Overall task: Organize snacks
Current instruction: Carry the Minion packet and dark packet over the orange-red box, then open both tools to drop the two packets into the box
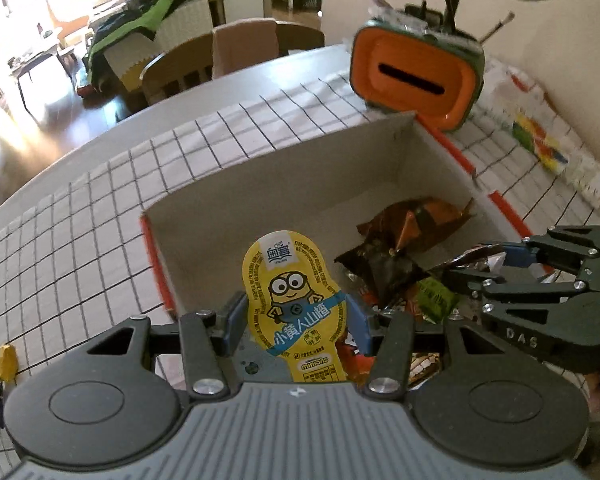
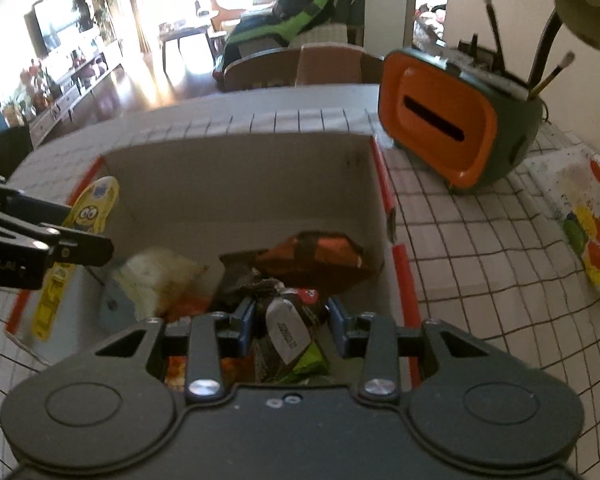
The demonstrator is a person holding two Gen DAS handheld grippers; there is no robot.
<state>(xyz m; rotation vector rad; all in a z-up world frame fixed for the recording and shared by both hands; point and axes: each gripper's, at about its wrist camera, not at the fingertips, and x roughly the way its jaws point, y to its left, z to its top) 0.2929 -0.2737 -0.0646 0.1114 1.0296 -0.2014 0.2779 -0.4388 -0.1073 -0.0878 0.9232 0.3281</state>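
Yellow snack pack, cardboard box beyond

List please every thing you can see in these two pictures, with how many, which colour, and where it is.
Minion snack pack: one, yellow, between the left gripper's pads, over the box.
Green and black packet: one, between the right gripper's pads.
Cardboard box: one, grey inside with orange edges, on the table.
Loose snack packets: several, brown, orange and black, inside the box.
Tablecloth: one, white with dark grid, covering the table.
Orange and green container: one, behind the box, holding brushes.
Colourful sheet: one, white with coloured spots, right of the box.
Left gripper: one, black, blue pads.
Right gripper: one, black, blue pads.
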